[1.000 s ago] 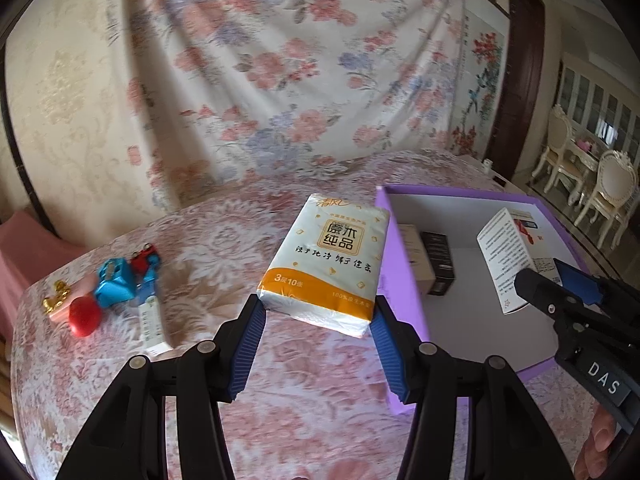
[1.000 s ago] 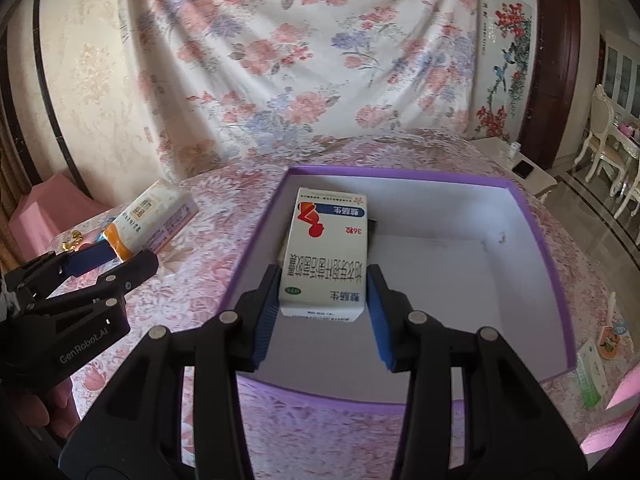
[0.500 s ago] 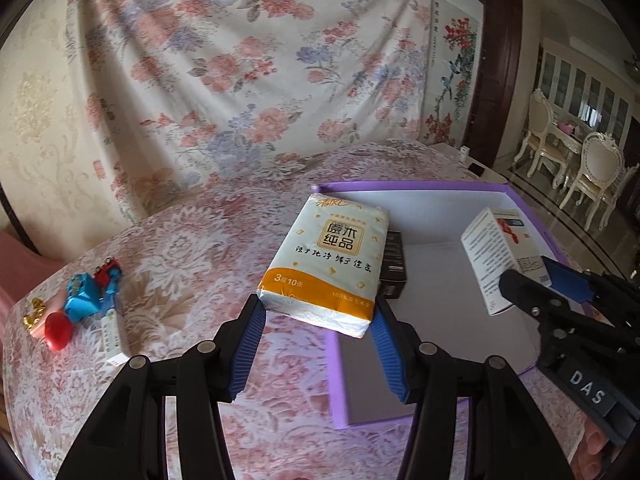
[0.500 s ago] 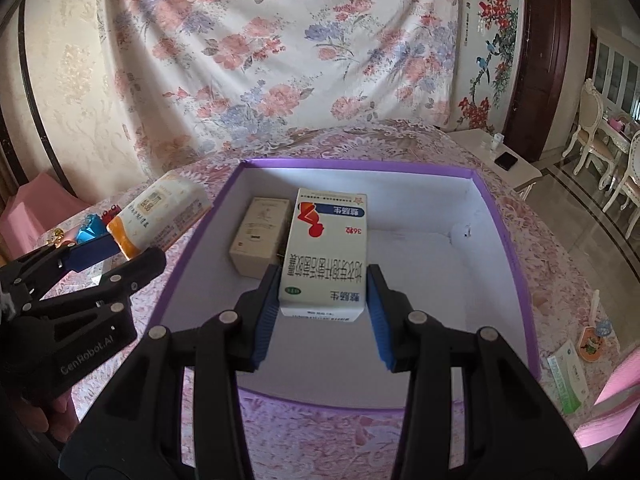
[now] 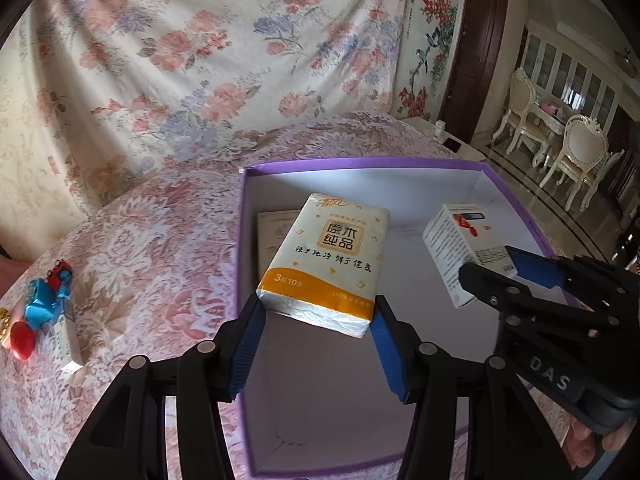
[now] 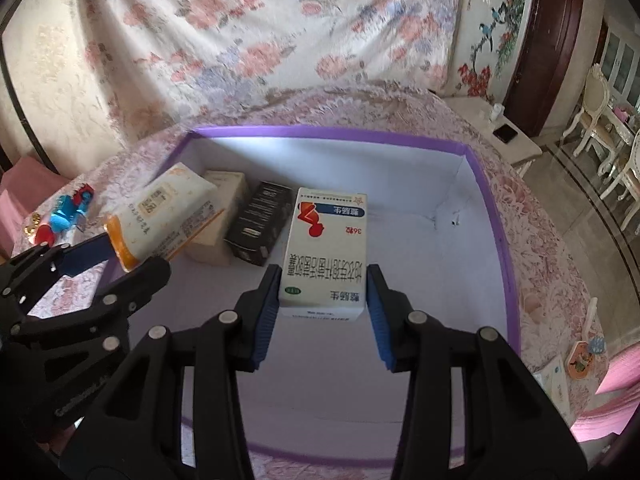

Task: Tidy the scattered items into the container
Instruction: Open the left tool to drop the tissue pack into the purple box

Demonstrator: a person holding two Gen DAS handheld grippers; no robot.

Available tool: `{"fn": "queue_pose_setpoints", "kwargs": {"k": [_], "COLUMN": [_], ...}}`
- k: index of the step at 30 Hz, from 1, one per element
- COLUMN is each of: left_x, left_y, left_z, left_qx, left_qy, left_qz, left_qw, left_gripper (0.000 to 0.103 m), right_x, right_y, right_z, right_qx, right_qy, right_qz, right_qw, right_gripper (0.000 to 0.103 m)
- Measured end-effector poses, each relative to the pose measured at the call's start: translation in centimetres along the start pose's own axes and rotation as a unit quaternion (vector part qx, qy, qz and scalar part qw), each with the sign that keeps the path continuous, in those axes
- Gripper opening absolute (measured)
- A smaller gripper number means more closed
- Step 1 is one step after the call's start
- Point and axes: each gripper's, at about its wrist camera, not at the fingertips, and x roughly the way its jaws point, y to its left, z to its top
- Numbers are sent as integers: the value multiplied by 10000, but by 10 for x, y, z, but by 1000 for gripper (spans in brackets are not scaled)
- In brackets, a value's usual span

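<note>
Both my grippers are squeezing something. My left gripper [image 5: 318,318] is clamped on a pack of tissues [image 5: 326,264], held in the air over the left side of the purple box [image 5: 360,162]. My right gripper [image 6: 322,300] is clamped on a white medicine box [image 6: 324,252], held over the middle of it. Inside, by the left wall, lie a cream box [image 6: 224,184] and a black box [image 6: 262,220]. Small toys [image 5: 42,300] sit near the table's [image 5: 140,240] left edge.

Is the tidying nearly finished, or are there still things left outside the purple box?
Partly done. A beige box and a black box already lie in the purple box. The left tool holds a tissue pack and the right tool a white medicine box above it. Small toys still wait outside.
</note>
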Motion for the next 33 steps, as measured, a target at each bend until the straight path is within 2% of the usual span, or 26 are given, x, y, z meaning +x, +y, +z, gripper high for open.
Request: {"fn": "queue_pose_setpoints", "kwargs": {"k": [8, 12, 26, 33], "left_x": [32, 44, 71, 86], "left_y": [-12, -20, -33, -34], "left_z": [15, 23, 36, 43], "left_qx": [8, 127, 251, 99], "left_qy": [466, 664, 1133, 1361], "left_qz": [-150, -169, -387, -635], "left_qw": [9988, 9976, 9925, 9886], "left_gripper": [54, 54, 54, 54], "right_x": [33, 41, 54, 55], "right_y": [-25, -34, -46, -53], "right_z": [13, 19, 33, 37], "right_qx": [138, 226, 421, 480], "right_qy": [597, 752, 865, 833], "right_qz": [54, 40, 27, -19], "right_qw": [9981, 9969, 9954, 9954], "right_gripper": [45, 45, 45, 45]}}
